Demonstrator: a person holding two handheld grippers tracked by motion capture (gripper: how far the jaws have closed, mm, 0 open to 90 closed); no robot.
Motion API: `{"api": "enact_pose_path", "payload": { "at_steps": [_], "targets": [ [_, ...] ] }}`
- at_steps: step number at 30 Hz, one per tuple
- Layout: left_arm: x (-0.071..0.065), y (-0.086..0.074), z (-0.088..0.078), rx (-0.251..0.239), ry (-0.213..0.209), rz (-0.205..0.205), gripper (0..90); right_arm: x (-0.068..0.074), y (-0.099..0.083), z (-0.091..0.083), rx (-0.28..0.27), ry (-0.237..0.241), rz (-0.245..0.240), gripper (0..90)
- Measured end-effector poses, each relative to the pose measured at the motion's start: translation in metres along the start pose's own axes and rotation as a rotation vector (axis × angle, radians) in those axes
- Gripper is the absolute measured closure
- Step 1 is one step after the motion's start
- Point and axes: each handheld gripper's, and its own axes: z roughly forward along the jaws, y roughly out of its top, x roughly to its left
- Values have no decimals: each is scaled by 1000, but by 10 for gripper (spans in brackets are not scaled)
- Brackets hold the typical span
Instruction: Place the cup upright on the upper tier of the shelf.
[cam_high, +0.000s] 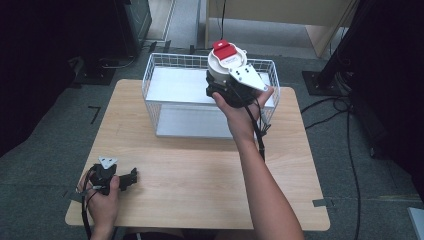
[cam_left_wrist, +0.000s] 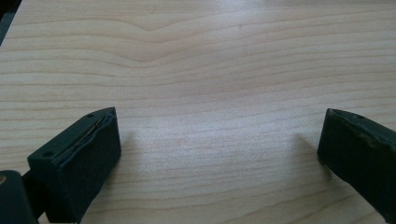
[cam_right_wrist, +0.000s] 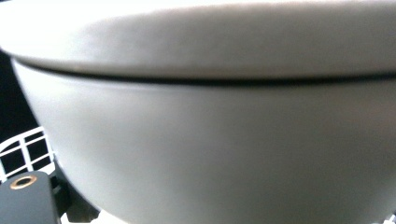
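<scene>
High view: right hand-held gripper carries a white container with a red lid tab above the wire basket; jaws hidden, grip state unclear. Risk: container slipping or striking the basket rim. Container: rounded, smooth, seamed near the top. Left hand-held gripper: jaws apart, resting on the surface.

the near half of the table is open. the wire basket blocks the far side, and a white container stands above its right part.
</scene>
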Motion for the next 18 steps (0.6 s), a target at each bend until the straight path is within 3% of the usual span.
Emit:
{"api": "enact_pose_path", "payload": {
  "at_steps": [18],
  "targets": [
    [0,0,0,-1,2,-1,0,-16,-6,59,60,-18,35,90]
  ]
}}
